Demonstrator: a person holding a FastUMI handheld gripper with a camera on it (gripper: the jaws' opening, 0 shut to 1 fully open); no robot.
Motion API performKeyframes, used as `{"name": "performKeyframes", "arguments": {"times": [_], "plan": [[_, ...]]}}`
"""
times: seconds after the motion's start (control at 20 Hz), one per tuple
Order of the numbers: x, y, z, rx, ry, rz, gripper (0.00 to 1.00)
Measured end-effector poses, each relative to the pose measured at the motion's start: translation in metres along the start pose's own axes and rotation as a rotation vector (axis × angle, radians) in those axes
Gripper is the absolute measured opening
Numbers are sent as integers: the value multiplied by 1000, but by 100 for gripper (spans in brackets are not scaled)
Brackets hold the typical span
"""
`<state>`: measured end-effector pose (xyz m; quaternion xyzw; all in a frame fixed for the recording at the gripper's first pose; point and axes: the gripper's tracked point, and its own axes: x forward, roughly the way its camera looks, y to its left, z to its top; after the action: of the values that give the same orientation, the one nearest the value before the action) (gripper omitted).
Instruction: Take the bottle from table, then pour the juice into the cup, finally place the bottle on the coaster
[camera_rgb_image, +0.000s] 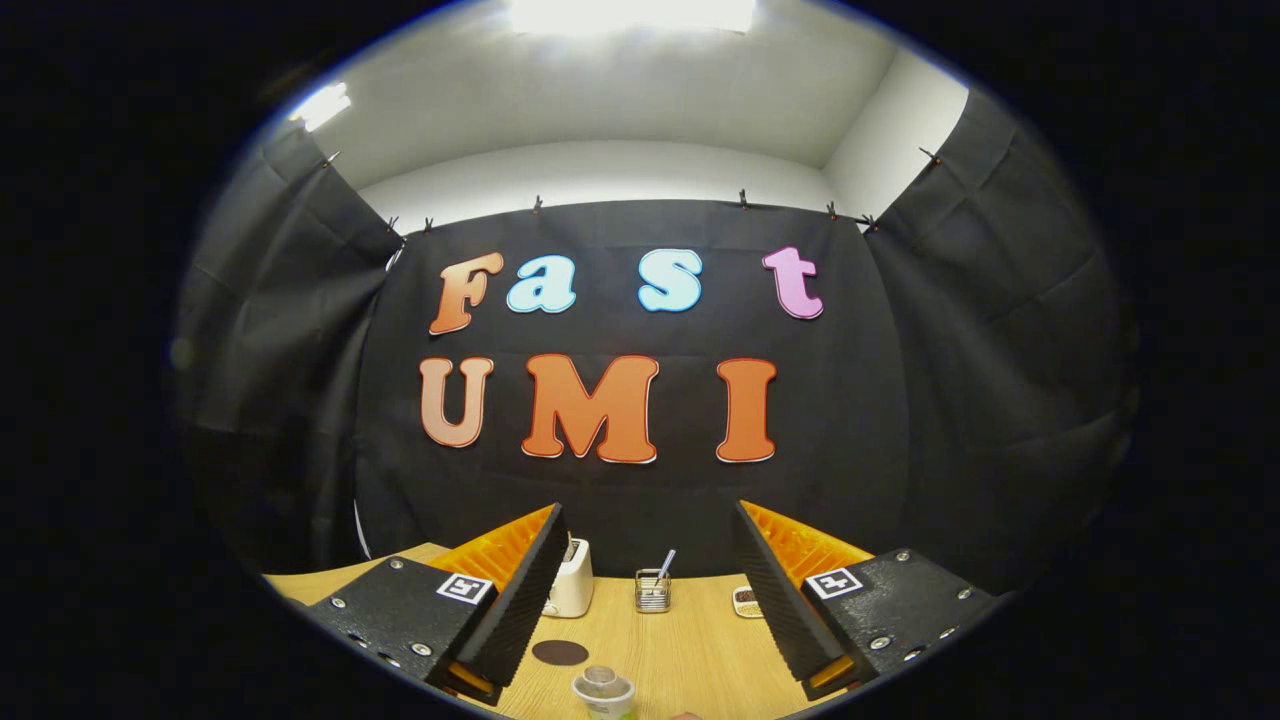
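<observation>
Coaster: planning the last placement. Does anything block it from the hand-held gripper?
Nothing visible does. The coaster lies bare between the fingers of the open hand-held gripper; a small container stands beside it, apart.

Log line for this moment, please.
tongs: open, empty, above table | cup: between tips, near | coaster: bare, beside cup | bottle: not grasped | stage: approach

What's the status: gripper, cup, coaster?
Gripper open, holding nothing, above the wooden table. White plastic cup just ahead between the fingers. Dark round coaster beside it, bare. Nothing blocking.
</observation>
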<state>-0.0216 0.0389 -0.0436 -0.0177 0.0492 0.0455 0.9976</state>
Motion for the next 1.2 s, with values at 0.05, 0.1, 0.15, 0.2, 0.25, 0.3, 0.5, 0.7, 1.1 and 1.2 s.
{"name": "performKeyframes", "arguments": {"times": [0.05, 0.1, 0.15, 0.2, 0.25, 0.3, 0.5, 0.7, 1.1, 1.2], "plan": [[-1, 3, -7, 8, 4, 9, 98], [-2, 8, -14, 19, 9, 21, 98], [-3, 10, -23, 31, 15, 31, 98], [-4, 13, -34, 38, 23, 42, 98], [-5, 15, -44, 42, 33, 50, 98], [-6, 19, -55, 41, 41, 62, 98], [-13, 30, -96, 1, 71, 88, 98], [-19, 37, -135, -52, 96, 82, 98], [-19, 49, -220, -18, 250, 94, 98], [-18, 48, -235, -10, 278, 88, 98]]}}
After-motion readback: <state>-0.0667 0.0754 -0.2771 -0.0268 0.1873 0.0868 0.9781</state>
